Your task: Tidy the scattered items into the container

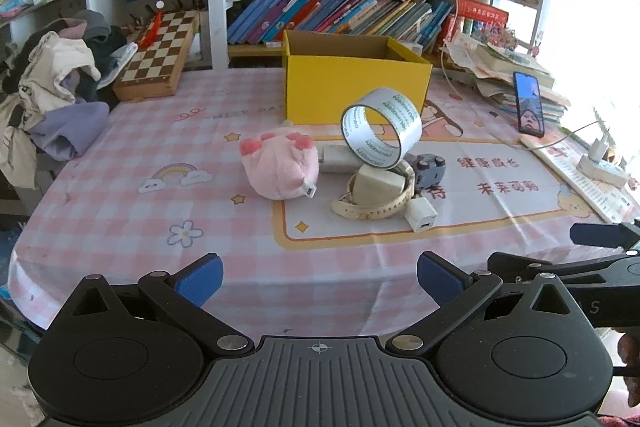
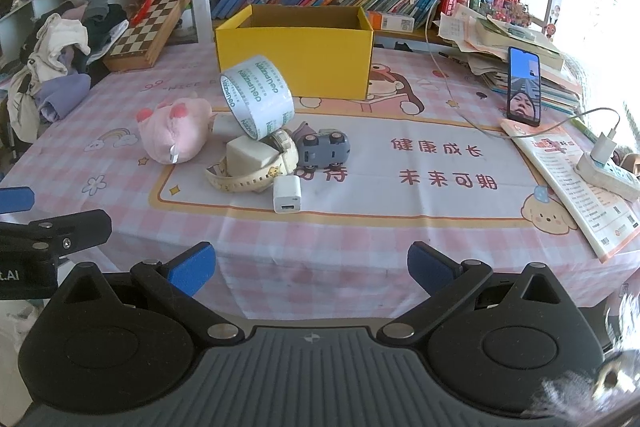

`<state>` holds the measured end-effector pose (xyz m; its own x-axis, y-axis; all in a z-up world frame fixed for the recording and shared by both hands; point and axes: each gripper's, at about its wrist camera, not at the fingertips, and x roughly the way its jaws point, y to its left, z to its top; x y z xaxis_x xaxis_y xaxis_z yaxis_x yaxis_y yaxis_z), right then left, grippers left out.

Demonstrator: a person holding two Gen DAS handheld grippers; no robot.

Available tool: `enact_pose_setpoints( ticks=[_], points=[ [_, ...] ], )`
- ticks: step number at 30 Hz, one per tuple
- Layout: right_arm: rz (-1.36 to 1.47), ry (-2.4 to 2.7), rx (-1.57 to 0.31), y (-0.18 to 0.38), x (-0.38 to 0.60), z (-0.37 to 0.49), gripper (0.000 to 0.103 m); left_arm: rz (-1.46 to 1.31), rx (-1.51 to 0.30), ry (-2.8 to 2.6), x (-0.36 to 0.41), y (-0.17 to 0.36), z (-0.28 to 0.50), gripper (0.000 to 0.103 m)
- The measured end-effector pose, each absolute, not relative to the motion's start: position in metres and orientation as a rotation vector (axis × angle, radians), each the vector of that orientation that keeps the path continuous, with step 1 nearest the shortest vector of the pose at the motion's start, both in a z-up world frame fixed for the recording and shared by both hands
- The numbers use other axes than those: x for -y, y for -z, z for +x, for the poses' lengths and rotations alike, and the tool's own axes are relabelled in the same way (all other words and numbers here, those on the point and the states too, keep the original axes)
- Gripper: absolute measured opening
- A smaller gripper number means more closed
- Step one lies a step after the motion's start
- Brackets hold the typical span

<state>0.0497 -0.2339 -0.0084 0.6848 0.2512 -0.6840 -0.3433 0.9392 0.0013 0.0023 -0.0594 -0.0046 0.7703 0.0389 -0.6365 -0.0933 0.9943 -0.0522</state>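
Both the left gripper [image 1: 320, 281] and right gripper [image 2: 311, 273] are hovering wide open, with the tape roll [image 2: 256, 97] and yellow box [image 2: 294, 57] lying well ahead of them

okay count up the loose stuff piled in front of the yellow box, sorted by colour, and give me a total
Pink: 1, the plush toy
Grey: 1, the toy car
White: 2, the tape roll and the small charger
Cream: 3, the watch, the block inside its strap and the flat piece behind
Total: 7
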Motion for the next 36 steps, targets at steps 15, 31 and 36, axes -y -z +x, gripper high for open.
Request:
enact_pose_setpoints(
  ticks=[15,31,36],
  points=[
    [-0.143,-0.342,-0.733,0.007,0.23,0.046,0.103,-0.142,-0.677,-0.02,0.062,0.004,-0.003,0.103],
    [-0.127,-0.367,-0.748,0.006,0.218,0.046,0.103,-0.171,-0.699,0.021,0.041,0.002,0.0,0.103],
    [-0.145,-0.376,-0.753,0.005,0.208,0.042,0.103,-0.167,-0.702,0.016,0.029,0.002,-0.001,0.103]
  ],
)
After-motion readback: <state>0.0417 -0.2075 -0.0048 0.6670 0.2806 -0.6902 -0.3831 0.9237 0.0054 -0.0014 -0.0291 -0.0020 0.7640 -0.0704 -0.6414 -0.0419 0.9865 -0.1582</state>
